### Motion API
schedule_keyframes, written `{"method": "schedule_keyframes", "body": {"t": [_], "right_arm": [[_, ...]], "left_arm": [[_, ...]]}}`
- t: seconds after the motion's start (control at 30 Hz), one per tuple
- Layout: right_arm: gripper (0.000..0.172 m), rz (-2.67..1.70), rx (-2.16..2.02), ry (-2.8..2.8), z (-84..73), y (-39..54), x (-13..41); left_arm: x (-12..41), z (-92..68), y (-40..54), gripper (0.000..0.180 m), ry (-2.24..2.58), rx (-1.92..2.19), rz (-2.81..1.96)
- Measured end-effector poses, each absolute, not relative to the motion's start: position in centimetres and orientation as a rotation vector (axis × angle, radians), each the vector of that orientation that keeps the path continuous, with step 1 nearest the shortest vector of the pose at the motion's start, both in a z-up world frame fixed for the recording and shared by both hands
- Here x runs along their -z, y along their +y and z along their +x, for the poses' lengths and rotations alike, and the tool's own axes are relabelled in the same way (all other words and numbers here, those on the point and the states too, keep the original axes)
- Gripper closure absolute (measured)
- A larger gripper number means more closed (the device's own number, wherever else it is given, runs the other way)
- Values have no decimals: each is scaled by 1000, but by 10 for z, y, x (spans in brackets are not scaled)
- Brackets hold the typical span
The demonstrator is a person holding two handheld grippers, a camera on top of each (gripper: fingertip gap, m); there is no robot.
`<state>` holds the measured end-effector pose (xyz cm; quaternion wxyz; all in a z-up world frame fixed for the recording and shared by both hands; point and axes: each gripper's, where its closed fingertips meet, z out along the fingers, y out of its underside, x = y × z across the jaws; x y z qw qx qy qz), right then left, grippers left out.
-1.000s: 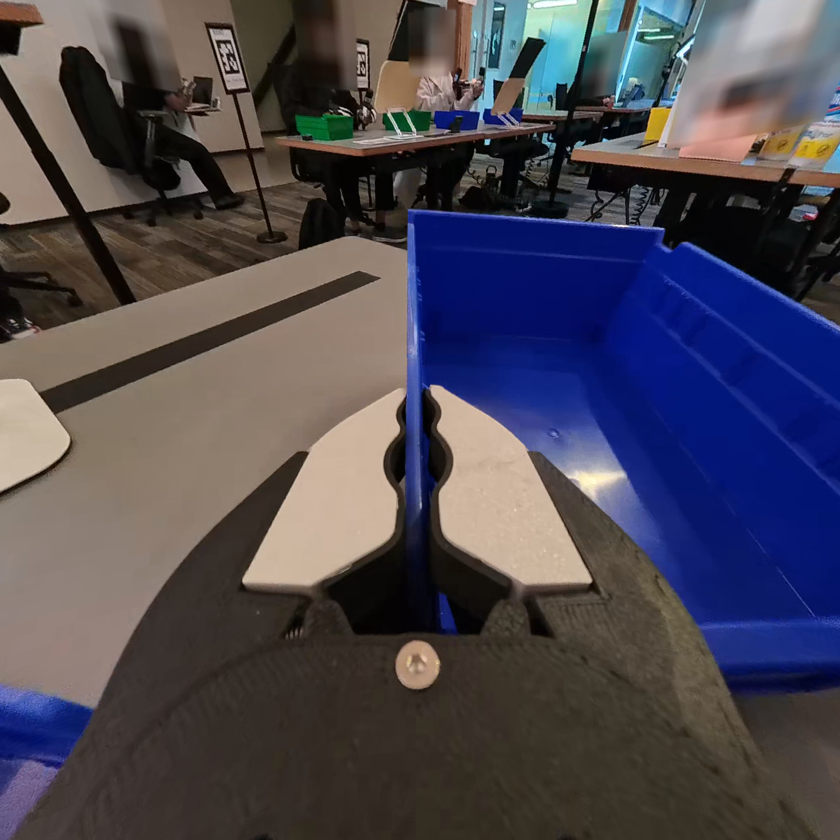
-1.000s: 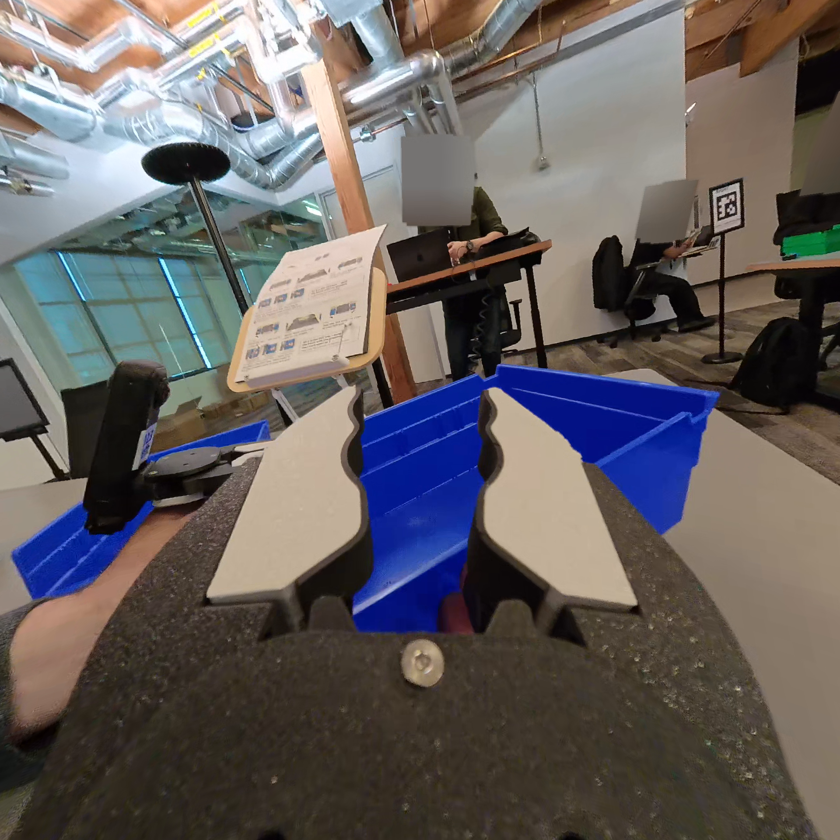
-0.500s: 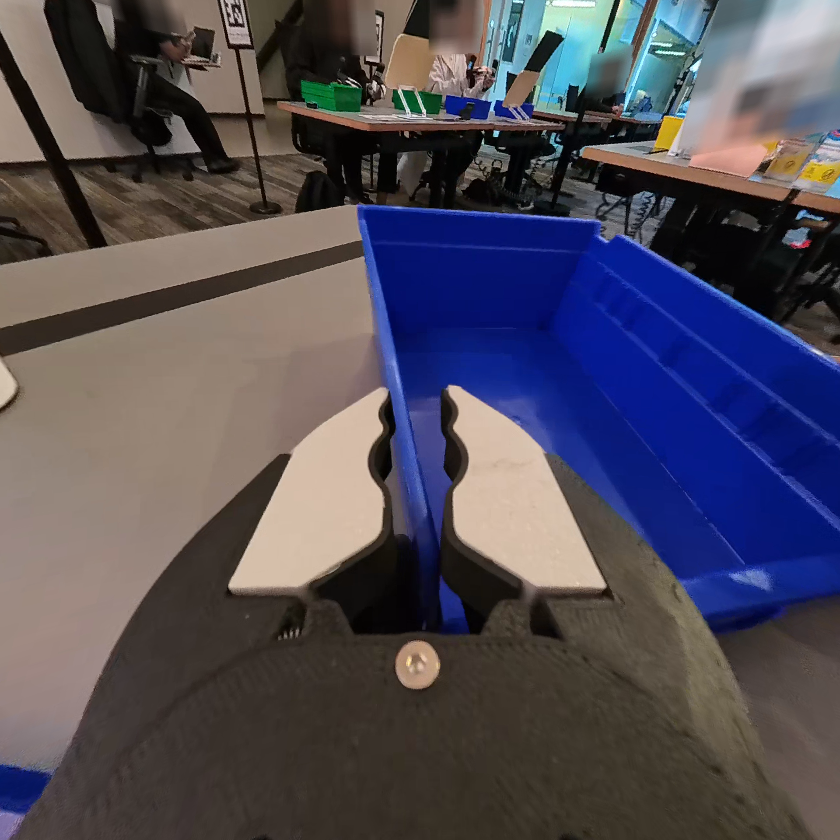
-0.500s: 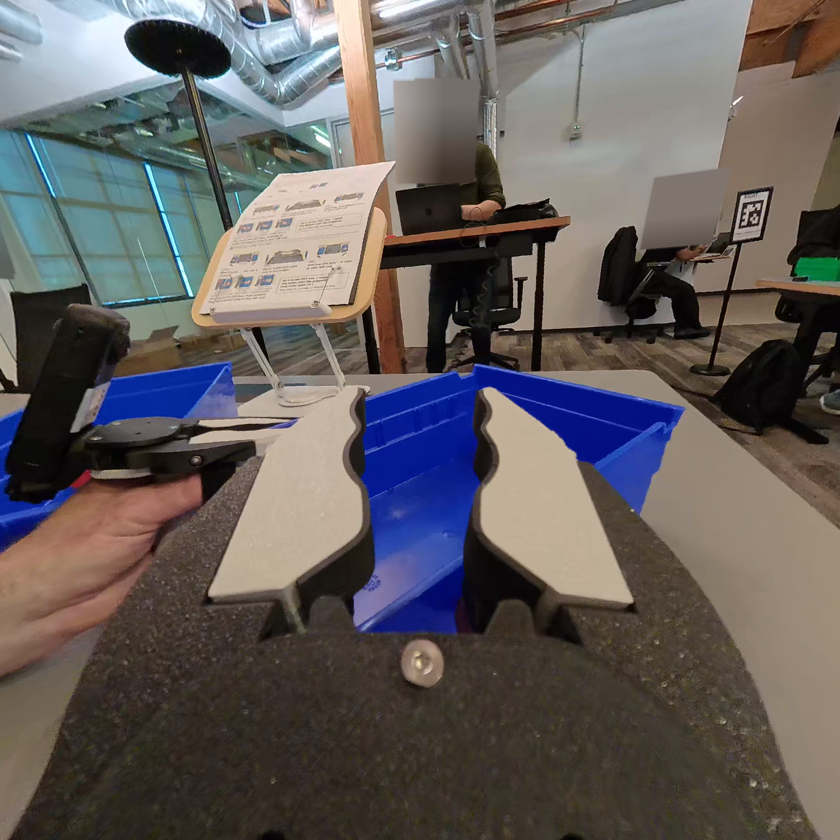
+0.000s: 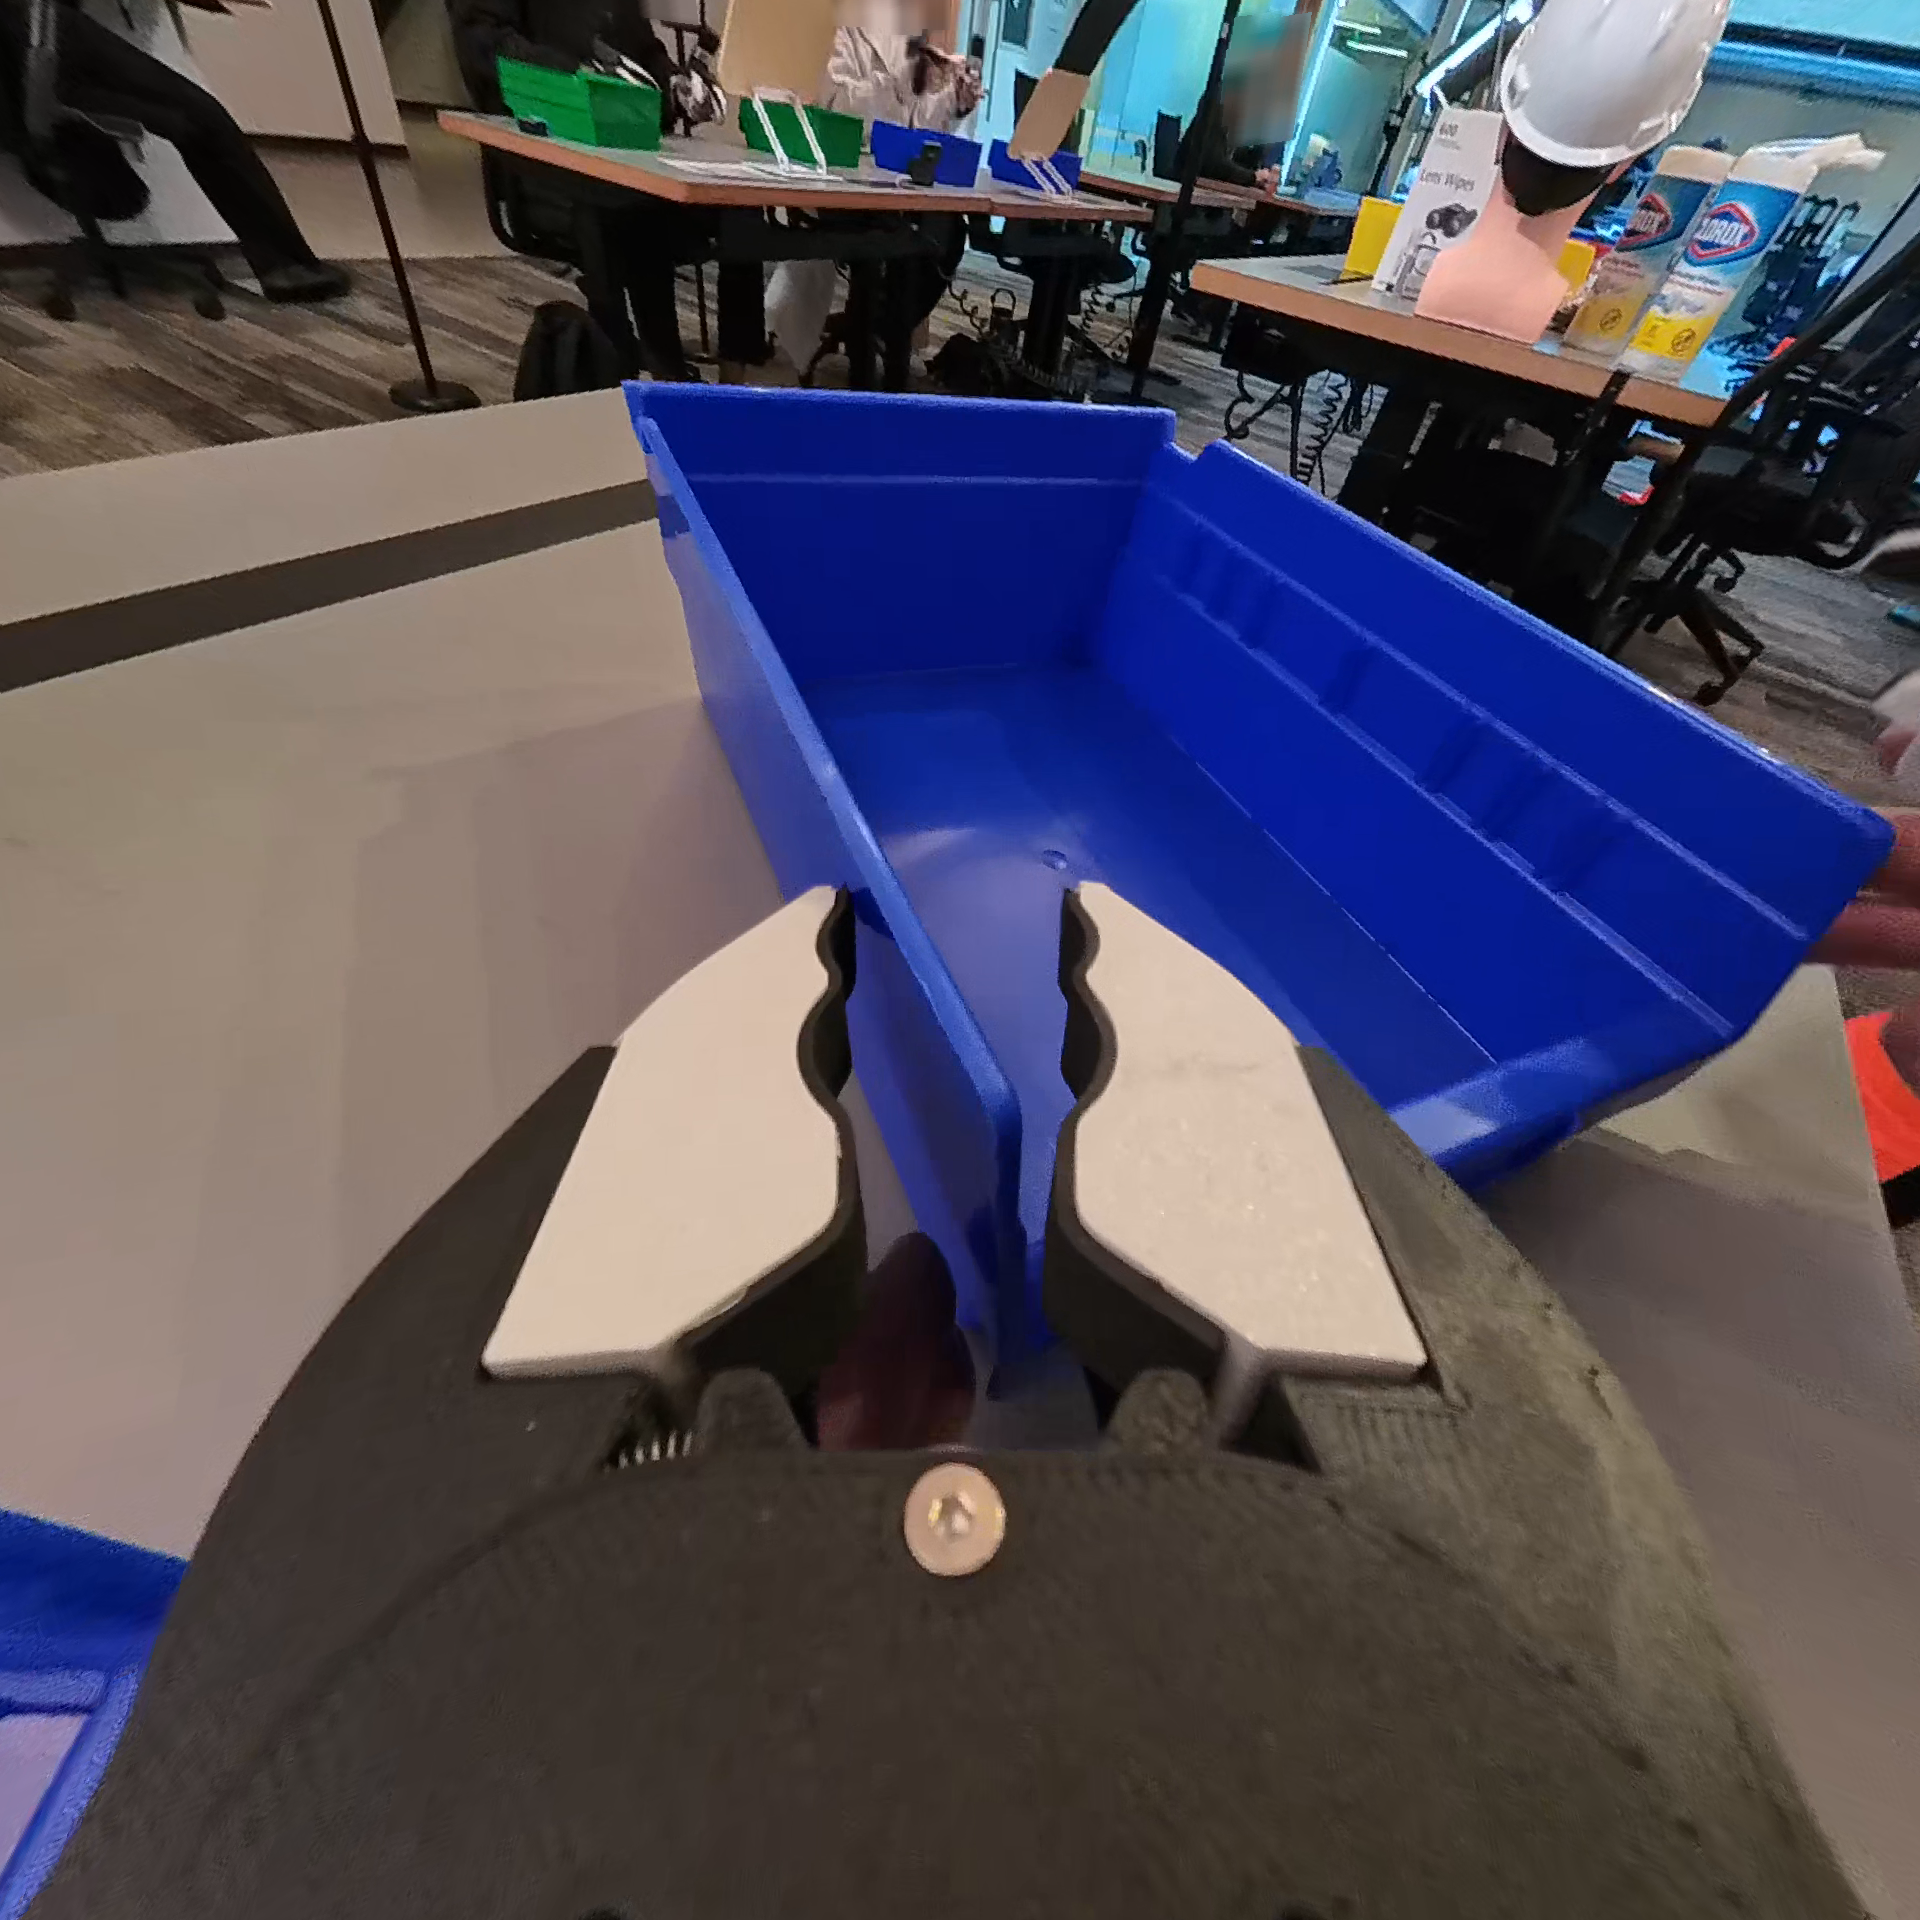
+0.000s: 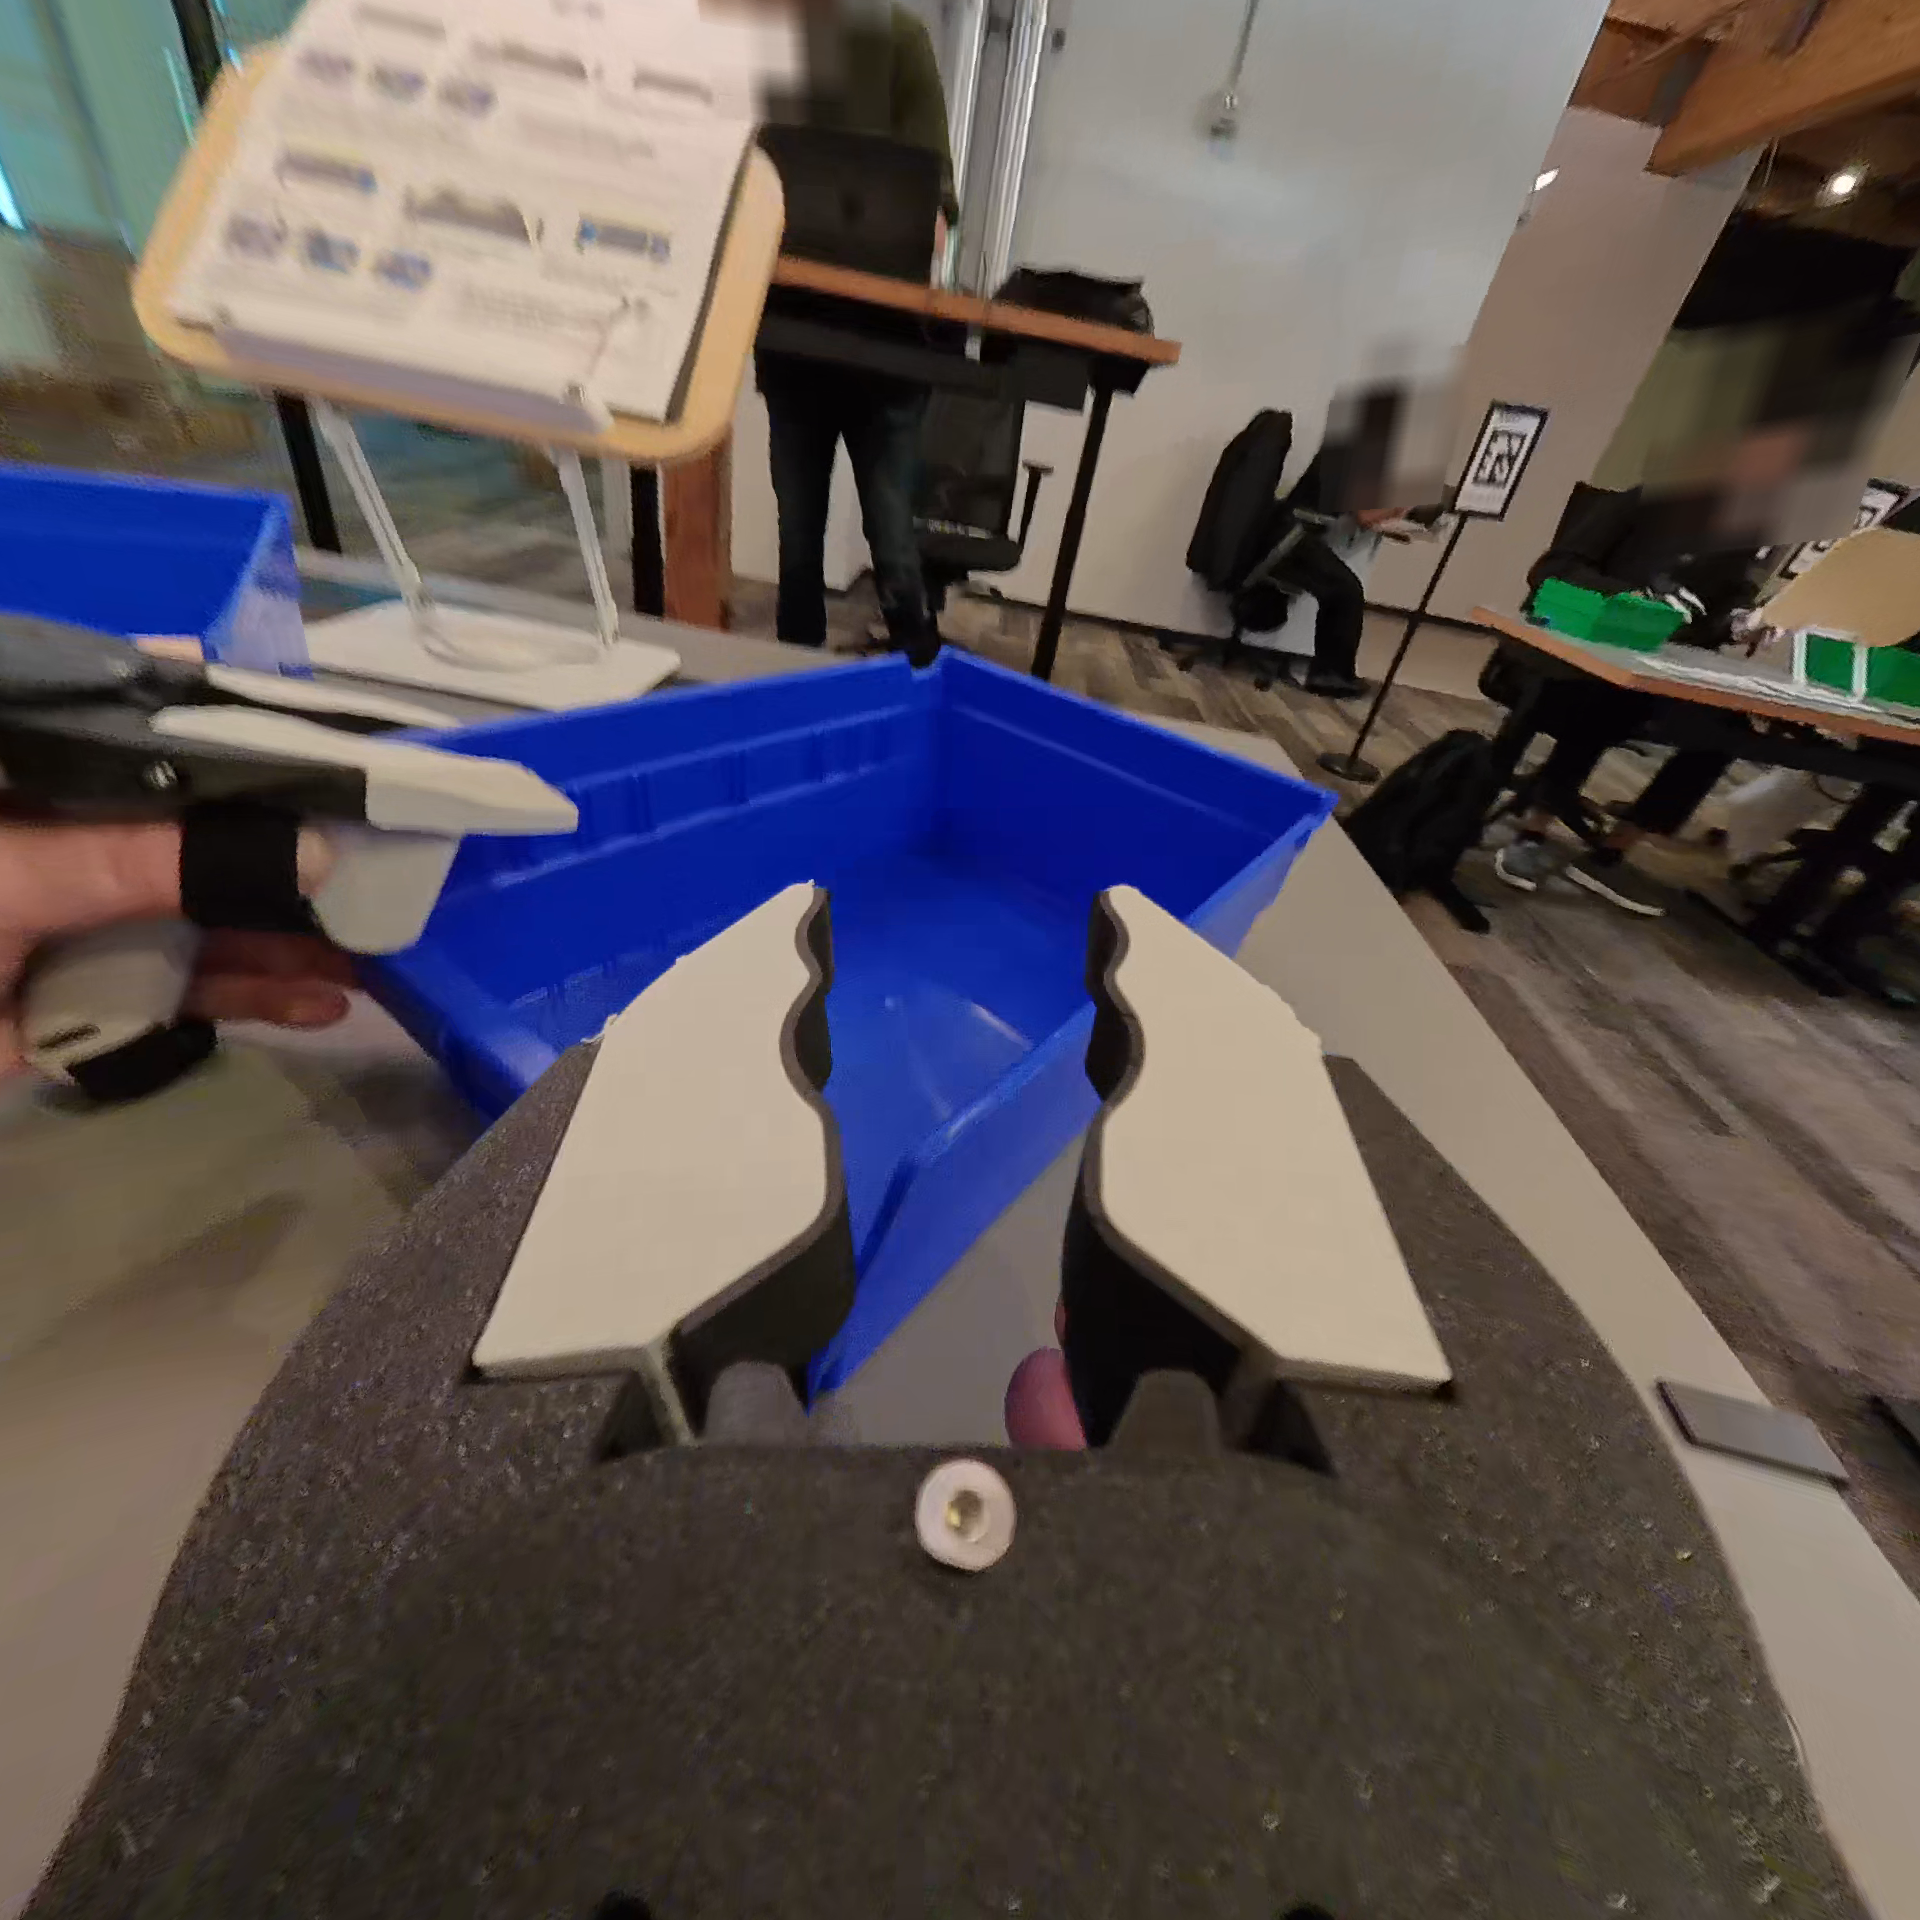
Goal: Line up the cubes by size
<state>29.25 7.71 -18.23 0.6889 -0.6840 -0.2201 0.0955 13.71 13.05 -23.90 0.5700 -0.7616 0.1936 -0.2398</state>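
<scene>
The left hand-held gripper (image 5: 956, 904) straddles the near side wall of the empty blue bin (image 5: 1455, 748), fingers spread, with a gap at each pad, so nothing is pinched. The right hand-held gripper (image 6: 961, 914) is spread too, over the bin's near corner on the grey counter (image 6: 1455, 1091). No cubes are in view; where they lie cannot be told. The risk, as I judge it: the unclamped wall could catch a finger and drag the bin toward the counter's edge.
</scene>
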Motion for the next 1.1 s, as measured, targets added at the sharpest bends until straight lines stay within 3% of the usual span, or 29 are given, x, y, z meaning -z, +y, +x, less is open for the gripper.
{"method": "schedule_keyframes", "body": {"t": [0.23,0.87,1.1], "right_arm": [[129,-1705,-127,-515,293,94,223],[146,-1705,-126,-516,303,185,221],[143,-1682,-91,-557,298,242,222]], "left_arm": [[239,149,120,146,470,609,-1791],[234,160,149,120,338,663,-1780],[232,162,187,110,255,660,-1774]]}}
